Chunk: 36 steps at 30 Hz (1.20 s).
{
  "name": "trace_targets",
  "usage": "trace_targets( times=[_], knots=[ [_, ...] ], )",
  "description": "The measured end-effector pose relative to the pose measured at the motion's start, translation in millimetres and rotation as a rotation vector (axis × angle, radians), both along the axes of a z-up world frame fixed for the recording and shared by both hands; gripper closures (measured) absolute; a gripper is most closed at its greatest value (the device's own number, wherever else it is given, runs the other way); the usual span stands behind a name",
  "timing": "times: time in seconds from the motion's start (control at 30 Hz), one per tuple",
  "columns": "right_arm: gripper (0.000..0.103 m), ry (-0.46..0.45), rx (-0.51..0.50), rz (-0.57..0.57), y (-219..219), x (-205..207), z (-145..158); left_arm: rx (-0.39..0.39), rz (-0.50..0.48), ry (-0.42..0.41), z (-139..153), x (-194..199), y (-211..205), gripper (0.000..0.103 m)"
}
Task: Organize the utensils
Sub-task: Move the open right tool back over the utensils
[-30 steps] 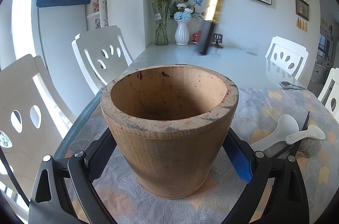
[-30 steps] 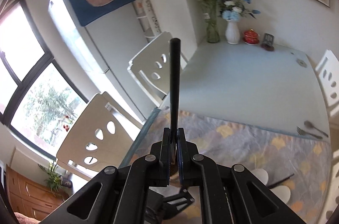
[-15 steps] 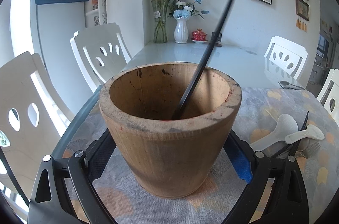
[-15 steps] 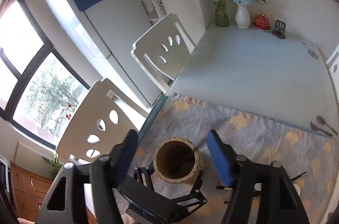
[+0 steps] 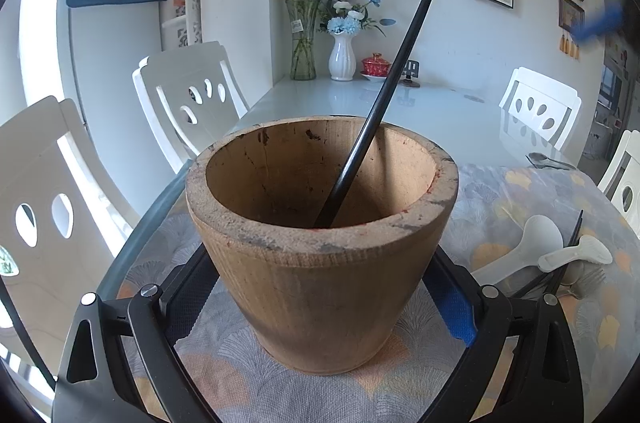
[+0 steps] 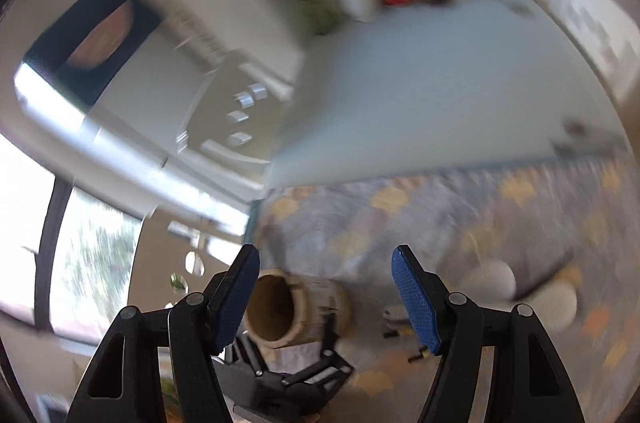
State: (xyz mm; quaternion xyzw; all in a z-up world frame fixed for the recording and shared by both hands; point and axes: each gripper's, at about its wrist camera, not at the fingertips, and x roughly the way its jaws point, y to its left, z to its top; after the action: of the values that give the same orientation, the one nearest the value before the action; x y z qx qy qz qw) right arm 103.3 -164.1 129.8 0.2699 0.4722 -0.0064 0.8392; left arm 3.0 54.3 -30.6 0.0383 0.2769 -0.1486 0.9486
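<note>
The right wrist view is smearing badly; the right tongs (image 6: 326,297) are standing spread with nothing between them, the wooden pot (image 6: 280,313) low in the frame beyond. In the left view, the left tongs (image 5: 320,307) are pinching that pot's sides, a black chopstick (image 5: 384,95) leaning inside, its lower tip hidden. White spoons (image 5: 532,247) and a fork are lying at right on the patterned cloth (image 5: 520,191) over the glass worktop (image 5: 420,103), with white chairs around.

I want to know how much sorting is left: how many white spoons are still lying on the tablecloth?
2: a large white spoon and a smaller white spoon lying across it, right of the wooden pot. More could sit hidden beneath the pile.
</note>
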Motion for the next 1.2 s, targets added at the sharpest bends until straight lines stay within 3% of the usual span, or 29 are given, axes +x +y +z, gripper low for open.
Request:
trace_targets(
  times=[0.2, 0.3, 0.5, 0.77, 0.97, 1.03, 1.07, 1.1, 1.2],
  knots=[
    [0.036, 0.192, 0.132, -0.243, -69.6, -23.0, -56.7, 0.0, 0.0, 0.003, -0.3, 0.7, 0.0, 0.006],
    [0.036, 0.282, 0.149, -0.297, -85.8, -34.5, -88.5, 0.002, 0.0, 0.008, -1.0, 1.5, 0.0, 0.006],
    [0.037, 0.432, 0.145, -0.276, -81.1, -47.5, -141.1, 0.004, 0.0, 0.015, -2.0, 2.4, 0.6, 0.006],
    [0.037, 0.502, 0.115, -0.217, -68.1, -40.3, -172.6, 0.001, 0.0, 0.019, -2.0, 3.2, 0.8, 0.006],
    [0.038, 0.526, -0.002, -0.151, -54.5, -20.3, -194.7, 0.007, 0.002, 0.023, -2.6, 3.0, 0.8, 0.006],
    [0.046, 0.542, -0.09, -0.124, -48.4, -15.2, -201.9, 0.007, 0.002, 0.022, -2.6, 2.9, 0.7, 0.006],
    [0.053, 0.53, -0.14, -0.104, -43.9, -13.8, -201.8, 0.007, 0.002, 0.022, -2.6, 2.6, 0.9, 0.006],
    [0.067, 0.516, -0.18, -0.08, -38.5, -13.2, -200.6, 0.008, 0.002, 0.022, -2.6, 2.9, 0.6, 0.006],
    [0.09, 0.515, -0.196, -0.062, -30.8, -20.8, -202.0, 0.008, 0.001, 0.024, -2.6, 2.8, 1.2, 0.006]
  ],
)
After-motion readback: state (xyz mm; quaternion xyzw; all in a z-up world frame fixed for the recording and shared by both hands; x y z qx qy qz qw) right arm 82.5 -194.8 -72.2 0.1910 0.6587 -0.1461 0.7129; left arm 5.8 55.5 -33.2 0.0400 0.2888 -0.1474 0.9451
